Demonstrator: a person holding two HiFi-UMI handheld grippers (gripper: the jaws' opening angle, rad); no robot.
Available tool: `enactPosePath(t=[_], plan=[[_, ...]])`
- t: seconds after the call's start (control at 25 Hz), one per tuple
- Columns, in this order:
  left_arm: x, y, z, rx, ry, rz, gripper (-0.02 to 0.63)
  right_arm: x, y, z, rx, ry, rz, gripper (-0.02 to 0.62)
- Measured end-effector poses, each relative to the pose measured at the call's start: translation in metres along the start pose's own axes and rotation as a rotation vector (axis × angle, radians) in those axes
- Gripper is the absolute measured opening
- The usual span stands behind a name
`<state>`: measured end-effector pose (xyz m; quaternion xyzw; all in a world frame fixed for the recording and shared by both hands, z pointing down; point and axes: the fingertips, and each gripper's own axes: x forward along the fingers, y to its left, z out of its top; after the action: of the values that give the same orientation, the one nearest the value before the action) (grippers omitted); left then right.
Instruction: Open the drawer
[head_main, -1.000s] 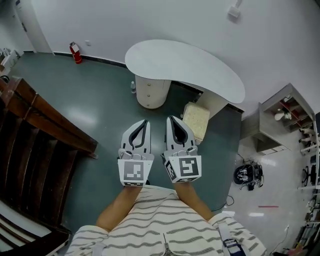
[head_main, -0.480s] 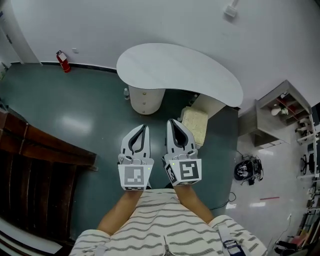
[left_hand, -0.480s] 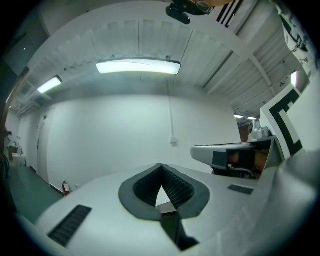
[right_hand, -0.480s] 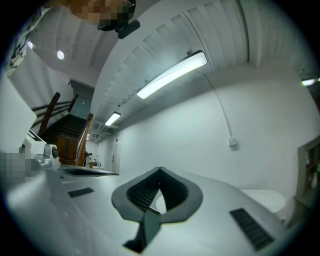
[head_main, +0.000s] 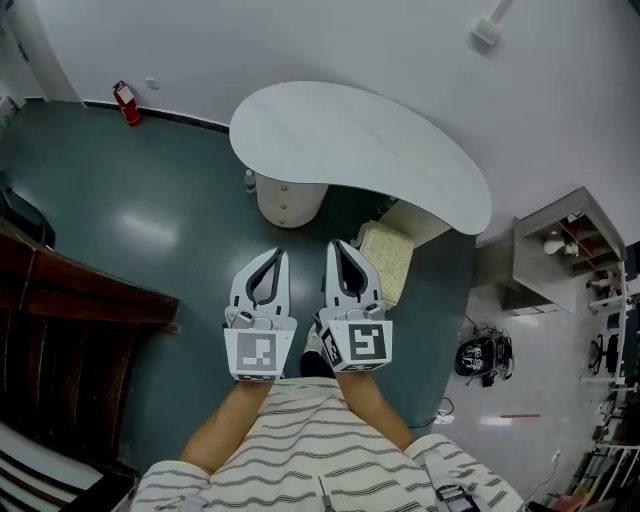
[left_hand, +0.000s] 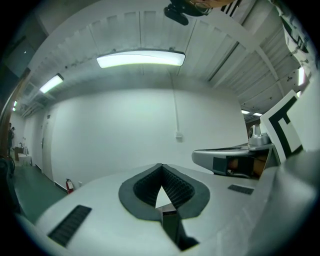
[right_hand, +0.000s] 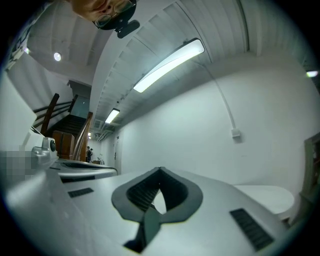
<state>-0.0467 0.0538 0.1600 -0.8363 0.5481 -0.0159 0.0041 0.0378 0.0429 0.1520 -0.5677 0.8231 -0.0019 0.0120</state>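
A white kidney-shaped desk (head_main: 370, 150) stands against the wall in the head view. Under its left end sits a rounded cream drawer pedestal (head_main: 288, 200) with small knobs down its front; its drawers look closed. My left gripper (head_main: 278, 254) and right gripper (head_main: 336, 245) are held side by side over the green floor, short of the pedestal and apart from it. Both point level toward the desk. In the left gripper view the left gripper (left_hand: 161, 165) has its jaws together on nothing. The right gripper (right_hand: 160, 170) looks the same in its own view.
A cream foam block (head_main: 386, 259) lies on the floor under the desk's right part. Dark wooden stairs (head_main: 70, 310) fill the left. A red fire extinguisher (head_main: 125, 103) stands by the wall, a small bottle (head_main: 249, 181) by the pedestal. Grey shelving (head_main: 560, 250) and a black helmet (head_main: 480, 357) lie right.
Both grippers have moved together toward the desk, which now lies nearer. The wooden stairs have slid further to the left edge. The jaws stayed together.
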Motion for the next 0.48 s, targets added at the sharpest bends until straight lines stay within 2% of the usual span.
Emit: enactPosePath(t=[0.2,0.48], plan=[[0.036,0.003,-0.005,-0.002,0.002,0.049,-0.005,0.025,-0.031,-0.013,-0.005,0.015,0.024,0.014],[0.088,-0.022,-0.024,0.006,0.027,0.086,-0.005,0.043,-0.082,-0.035,-0.008,0.049,0.067,0.014]])
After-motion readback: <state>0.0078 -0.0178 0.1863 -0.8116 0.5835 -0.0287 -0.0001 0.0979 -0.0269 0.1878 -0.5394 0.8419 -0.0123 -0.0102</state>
